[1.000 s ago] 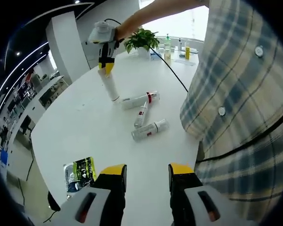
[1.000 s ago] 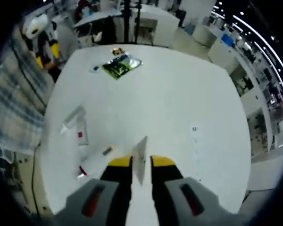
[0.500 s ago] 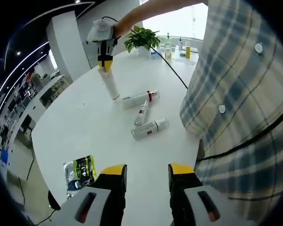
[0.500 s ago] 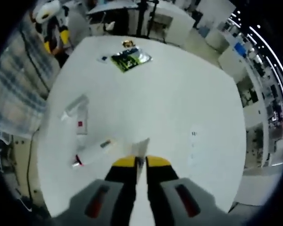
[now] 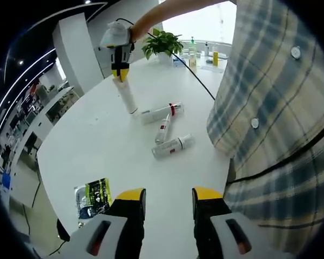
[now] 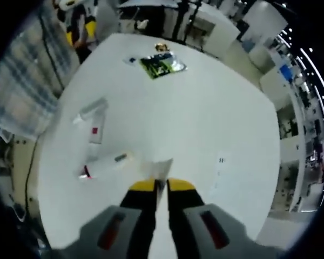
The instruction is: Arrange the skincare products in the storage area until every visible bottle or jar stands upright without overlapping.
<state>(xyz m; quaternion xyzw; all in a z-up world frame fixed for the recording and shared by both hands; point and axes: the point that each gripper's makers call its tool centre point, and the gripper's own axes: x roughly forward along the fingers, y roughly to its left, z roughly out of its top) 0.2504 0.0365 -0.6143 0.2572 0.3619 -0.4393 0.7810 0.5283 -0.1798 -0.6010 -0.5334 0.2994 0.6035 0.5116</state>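
Right claw (image 6: pixel 155 186) clenches a white tube (image 6: pixel 161 171) upright on the tabletop (image 6: pixel 205 118); left claw (image 5: pixel 164 195) hangs released, near three fallen bottles (image 5: pixel 167 129).

The left gripper view looks from low at the white table's (image 5: pixel 86 140) near edge, across it toward a bright window. The right gripper view looks steeply down from above. Both share the lying tubes (image 5: pixel 171 147) (image 6: pixel 95 123) and what seems a green packet (image 5: pixel 93 195) (image 6: pixel 162 63).
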